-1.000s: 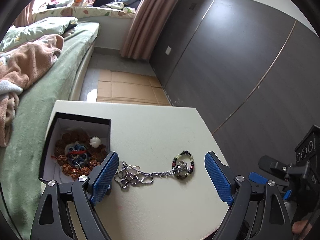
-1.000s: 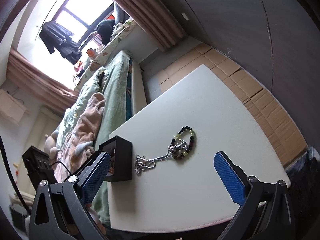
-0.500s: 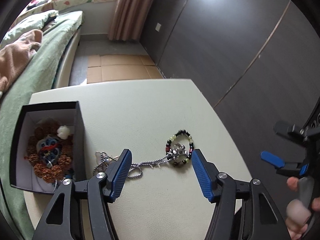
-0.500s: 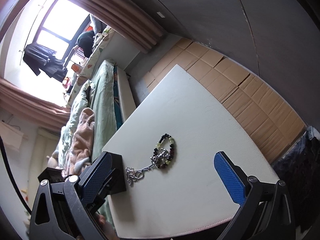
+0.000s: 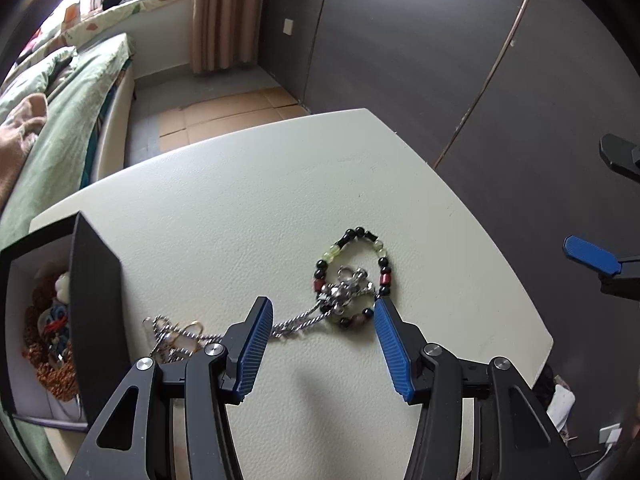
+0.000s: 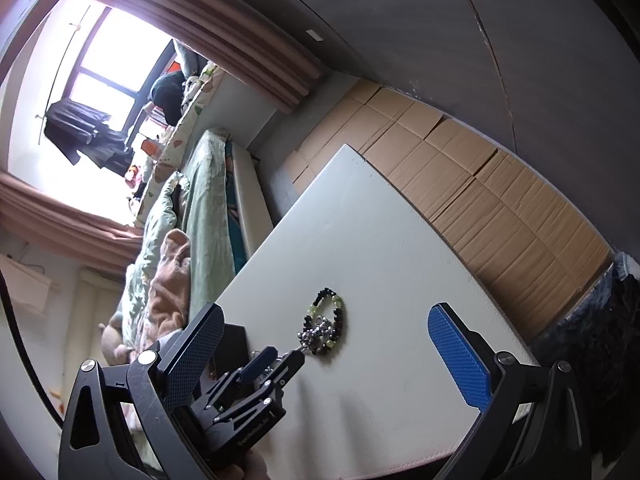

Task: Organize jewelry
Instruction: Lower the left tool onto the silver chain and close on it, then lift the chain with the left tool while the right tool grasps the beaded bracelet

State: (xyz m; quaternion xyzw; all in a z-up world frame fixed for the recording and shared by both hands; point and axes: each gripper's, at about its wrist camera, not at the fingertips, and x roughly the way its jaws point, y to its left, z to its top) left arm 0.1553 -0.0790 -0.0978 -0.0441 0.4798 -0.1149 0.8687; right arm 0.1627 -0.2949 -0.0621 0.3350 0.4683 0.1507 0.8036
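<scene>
A beaded bracelet (image 5: pixel 352 264) of black, green and red beads lies on the white table (image 5: pixel 260 200). A silver chain necklace (image 5: pixel 304 318) runs from a pendant inside the bracelet left to a heap by the box. My left gripper (image 5: pixel 320 316) is open, low over the table, its fingers either side of the chain and the bracelet's near edge. A black box (image 5: pixel 94 300) at the left holds brown bead jewelry (image 5: pixel 48 360). My right gripper (image 6: pixel 324 328) is open and empty, above the table's near side. It sees the bracelet (image 6: pixel 326 328) and the left gripper (image 6: pixel 276 358).
A bed with green bedding (image 5: pixel 68 100) stands left of the table. Cardboard sheets (image 6: pixel 460 168) cover the floor beyond it. A dark wardrobe wall (image 5: pixel 420 60) runs along the right. The table's right edge (image 5: pixel 548 344) is near the bracelet.
My left gripper has moved forward and down to the chain and bracelet, and its fingers have narrowed. The right gripper has tilted and stayed open.
</scene>
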